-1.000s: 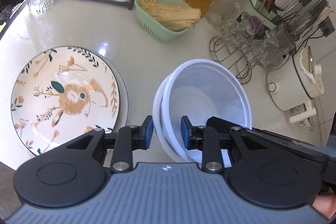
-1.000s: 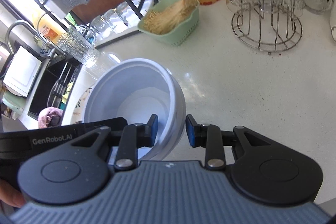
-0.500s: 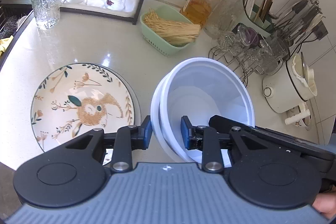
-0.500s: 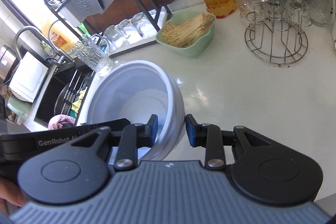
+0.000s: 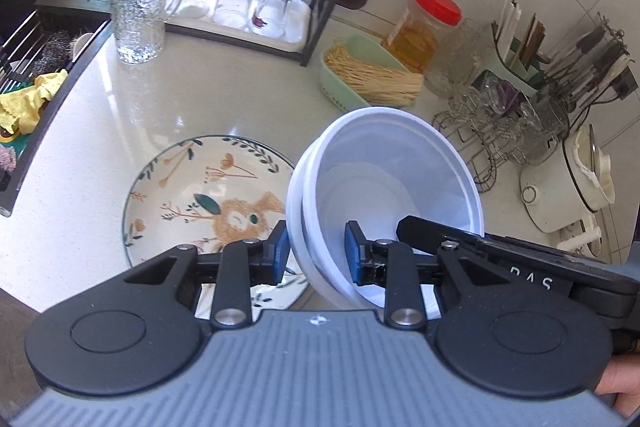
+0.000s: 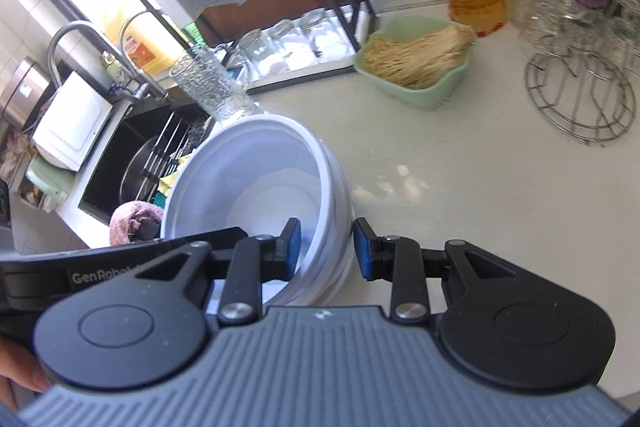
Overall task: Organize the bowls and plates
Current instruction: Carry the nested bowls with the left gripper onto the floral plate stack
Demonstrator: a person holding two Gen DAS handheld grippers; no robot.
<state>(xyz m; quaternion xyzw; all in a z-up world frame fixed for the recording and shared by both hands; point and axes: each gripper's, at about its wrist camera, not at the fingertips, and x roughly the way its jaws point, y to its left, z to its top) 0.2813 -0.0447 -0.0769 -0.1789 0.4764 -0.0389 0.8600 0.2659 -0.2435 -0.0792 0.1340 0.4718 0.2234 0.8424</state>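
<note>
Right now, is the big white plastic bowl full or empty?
Empty. The big white plastic bowl shows only its bare white inside in both wrist views. It looks like nested bowls, with the left gripper and right gripper pinching opposite rims.

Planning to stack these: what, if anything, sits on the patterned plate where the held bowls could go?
Nothing visible does. Both grippers clamp the white bowls, and the plate looks bare, though its near edge is hidden.

I count 2 nested white bowls (image 5: 384, 167), 1 patterned plate (image 5: 200, 195) at their 9 o'clock, 3 upturned glasses (image 5: 234, 3) at 11, 1 red-lidded jar (image 5: 428, 27) at 1.
</note>
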